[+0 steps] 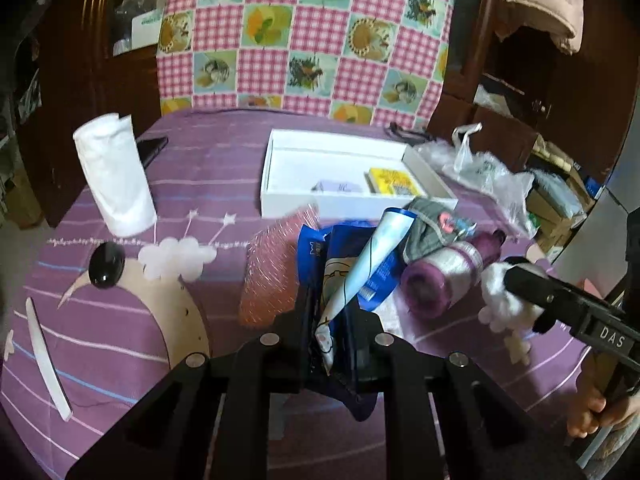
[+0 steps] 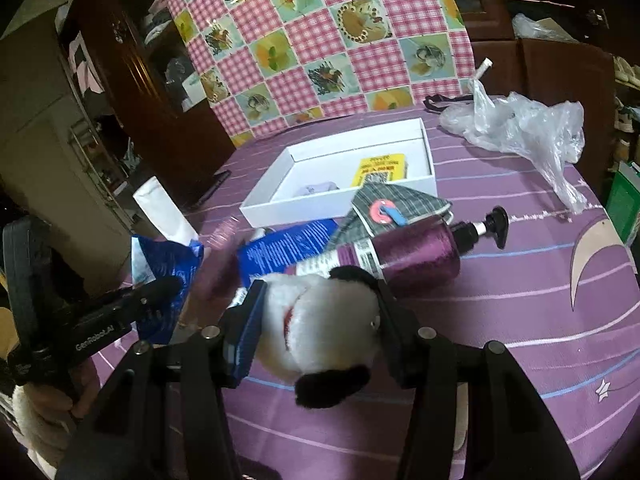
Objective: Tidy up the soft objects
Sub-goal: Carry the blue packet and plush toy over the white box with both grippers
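My left gripper (image 1: 330, 320) is shut on a blue and white soft plastic pack (image 1: 352, 264), held above the purple tablecloth; it shows in the right wrist view (image 2: 164, 280) too. My right gripper (image 2: 320, 312) is shut on a white and black plush toy (image 2: 324, 328), also seen in the left wrist view (image 1: 508, 296). A white open box (image 1: 340, 172) (image 2: 344, 168) stands beyond, holding a yellow packet (image 1: 394, 180) and a small lilac item (image 1: 338, 187). A grey checked cloth piece (image 2: 392, 204) lies by the box.
A purple pump bottle (image 2: 416, 252) lies on its side near the plush. A pink bubble-wrap piece (image 1: 276, 268), a white paper roll (image 1: 114, 176), a black oval object (image 1: 106, 266) and a clear plastic bag (image 2: 520, 128) lie around. A checked cloth covers a chair back (image 1: 304, 36).
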`<state>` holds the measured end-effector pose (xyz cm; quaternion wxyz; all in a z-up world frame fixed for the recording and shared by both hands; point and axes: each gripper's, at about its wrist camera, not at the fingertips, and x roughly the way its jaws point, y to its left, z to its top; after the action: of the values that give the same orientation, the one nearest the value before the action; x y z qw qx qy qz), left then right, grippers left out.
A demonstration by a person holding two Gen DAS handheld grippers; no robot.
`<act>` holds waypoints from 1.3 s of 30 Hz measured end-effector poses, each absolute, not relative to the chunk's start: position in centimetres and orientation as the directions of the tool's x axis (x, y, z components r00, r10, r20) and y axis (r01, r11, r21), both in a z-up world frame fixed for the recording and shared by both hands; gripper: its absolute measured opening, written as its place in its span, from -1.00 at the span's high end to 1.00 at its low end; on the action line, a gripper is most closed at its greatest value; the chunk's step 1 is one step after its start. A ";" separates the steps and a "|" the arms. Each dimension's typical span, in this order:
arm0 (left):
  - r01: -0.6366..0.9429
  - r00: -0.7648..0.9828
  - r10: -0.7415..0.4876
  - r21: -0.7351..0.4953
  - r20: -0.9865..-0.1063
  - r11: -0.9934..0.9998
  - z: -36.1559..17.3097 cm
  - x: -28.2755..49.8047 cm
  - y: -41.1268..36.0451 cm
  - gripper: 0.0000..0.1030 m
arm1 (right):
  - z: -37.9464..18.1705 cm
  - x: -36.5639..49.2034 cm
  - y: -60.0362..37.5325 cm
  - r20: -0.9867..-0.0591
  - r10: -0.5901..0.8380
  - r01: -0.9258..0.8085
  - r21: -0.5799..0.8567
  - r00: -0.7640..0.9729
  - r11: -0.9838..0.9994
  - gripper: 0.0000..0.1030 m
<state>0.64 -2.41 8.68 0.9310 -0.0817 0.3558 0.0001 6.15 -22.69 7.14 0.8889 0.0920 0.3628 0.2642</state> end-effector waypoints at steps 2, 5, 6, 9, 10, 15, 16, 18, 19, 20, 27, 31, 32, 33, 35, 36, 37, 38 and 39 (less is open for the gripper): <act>-0.057 0.755 -0.063 -0.161 -0.652 0.985 9.3 0.8 -2.5 0.75 | 8.0 6.3 -22.5 -0.591 0.543 -0.411 0.356 0.597 0.839 -0.04; -0.054 0.769 -0.070 -0.174 -0.635 0.983 10.2 1.1 -2.5 0.75 | 9.1 6.4 -22.3 -0.586 0.530 -0.413 0.333 0.614 0.847 -0.04; -0.053 0.772 -0.072 -0.176 -0.632 0.983 10.4 1.2 -2.5 0.75 | 9.4 6.5 -22.2 -0.583 0.527 -0.415 0.326 0.619 0.849 -0.04; -0.052 0.781 -0.076 -0.186 -0.620 0.981 11.0 1.5 -2.4 0.75 | 9.9 6.6 -22.1 -0.576 0.527 -0.419 0.322 0.625 0.849 -0.04; -0.053 0.783 -0.076 -0.189 -0.617 0.981 11.1 1.6 -2.3 0.75 | 10.0 6.6 -22.1 -0.576 0.528 -0.420 0.322 0.625 0.849 -0.04; -0.064 0.792 -0.077 -0.209 -0.605 0.976 11.6 1.9 -1.8 0.75 | 10.0 7.1 -21.8 -0.583 0.528 -0.424 0.318 0.618 0.848 -0.04; -0.070 0.796 -0.077 -0.217 -0.601 0.974 11.8 1.9 -1.6 0.75 | 10.0 7.2 -21.7 -0.585 0.528 -0.425 0.318 0.616 0.848 -0.04; -0.076 0.800 -0.075 -0.225 -0.595 0.971 12.0 2.2 -1.4 0.75 | 10.1 7.5 -21.6 -0.585 0.529 -0.424 0.320 0.614 0.847 -0.04; -0.078 0.802 -0.074 -0.226 -0.593 0.971 12.2 2.3 -1.3 0.75 | 10.2 7.6 -21.6 -0.586 0.530 -0.423 0.322 0.613 0.847 -0.04; -0.080 0.804 -0.070 -0.225 -0.590 0.971 12.3 2.4 -1.2 0.75 | 10.3 7.8 -21.6 -0.586 0.532 -0.423 0.326 0.612 0.846 -0.04; -0.081 0.811 -0.057 -0.209 -0.582 0.975 13.1 3.9 -1.0 0.75 | 11.8 9.1 -21.1 -0.579 0.527 -0.428 0.312 0.622 0.848 -0.04; -0.094 0.810 -0.038 -0.194 -0.585 0.977 13.4 5.5 -0.6 0.75 | 12.9 10.6 -20.6 -0.575 0.515 -0.426 0.295 0.636 0.855 -0.04; -0.098 0.810 -0.035 -0.194 -0.586 0.976 13.5 5.9 -0.4 0.75 | 13.1 11.0 -20.4 -0.576 0.513 -0.427 0.291 0.636 0.856 -0.04; -0.102 0.809 -0.032 -0.193 -0.587 0.976 13.6 6.5 -0.2 0.75 | 13.3 11.7 -20.1 -0.580 0.512 -0.428 0.289 0.633 0.856 -0.04; -0.112 0.810 -0.019 -0.187 -0.586 0.976 13.7 7.5 0.1 0.75 | 13.5 12.7 -19.7 -0.583 0.514 -0.423 0.298 0.629 0.856 -0.04; -0.119 0.810 -0.013 -0.185 -0.586 0.976 13.8 8.0 0.4 0.75 | 13.7 13.4 -19.6 -0.584 0.519 -0.421 0.308 0.624 0.853 -0.04; -0.125 0.810 -0.007 -0.185 -0.586 0.975 13.8 8.5 0.6 0.75 | 13.8 14.0 -19.4 -0.584 0.525 -0.418 0.320 0.619 0.850 -0.04; -0.132 0.809 -0.003 -0.186 -0.588 0.974 13.8 9.0 1.0 0.75 | 13.9 14.7 -19.3 -0.582 0.532 -0.413 0.337 0.615 0.846 -0.04; -0.136 0.807 -0.001 -0.188 -0.590 0.973 13.8 9.5 1.2 0.75 | 14.0 15.4 -19.2 -0.579 0.540 -0.406 0.356 0.611 0.841 -0.04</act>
<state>9.51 1.24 13.79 0.9441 -0.1114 0.3082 0.0358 15.42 -19.17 14.02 0.8924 0.0950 0.3524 0.2652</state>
